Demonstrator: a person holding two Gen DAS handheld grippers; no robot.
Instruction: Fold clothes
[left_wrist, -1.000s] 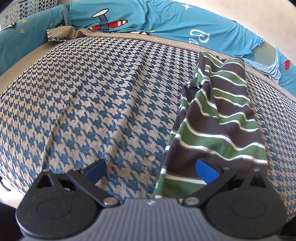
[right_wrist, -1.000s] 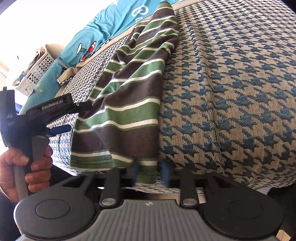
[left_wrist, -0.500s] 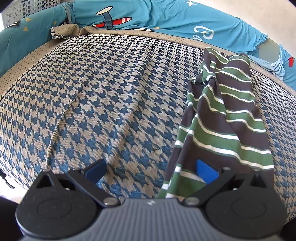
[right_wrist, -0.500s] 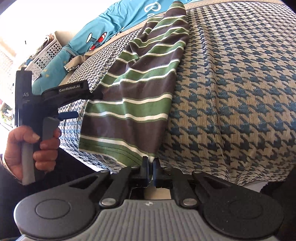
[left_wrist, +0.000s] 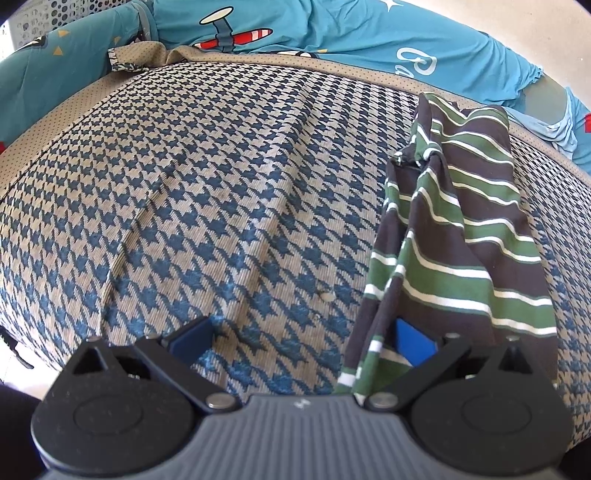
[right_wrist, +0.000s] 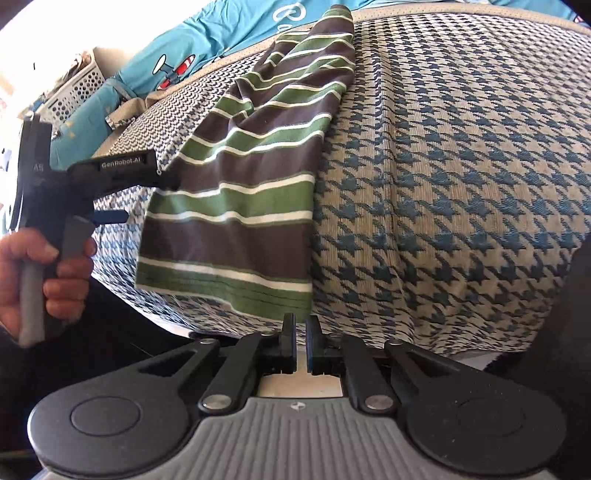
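Covering the whole work surface: blue-and-tan houndstooth woven bed cover (left_wrist: 221, 206), bordering at its far edge on a teal cartoon-print quilt (left_wrist: 332, 33).

Lying lengthwise on that cover, along its right-of-centre strip as seen from the left wrist: brown, green and white striped garment (left_wrist: 461, 236), a soft knit. Running its long axis from the near bed edge away towards the quilt, stripes crossing that axis. Narrowing and bunching into folds at the far end; hanging flatter and wider at the near hem, which is drooping over the bed edge. Showing a doubled, rumpled left margin and a straighter right margin.

Sitting at the near hem, one at each corner, so neither being clearly the nearer: both tools.

Standing spread wide at the left margin: left gripper (left_wrist: 306, 336), black-framed with blue pads, being gripped by a hand (right_wrist: 40, 273). Straddling the loose left edge of the striped garment, the pads not pressing it.

Pressing almost together at the near right corner of the hem: right gripper (right_wrist: 300, 325). Apparently pinching that corner, the cloth ending right at the fingertips.

Judging the coming move as depending on the left jaws closing on their corner, then both corners travelling along the long axis towards the bunched far end.
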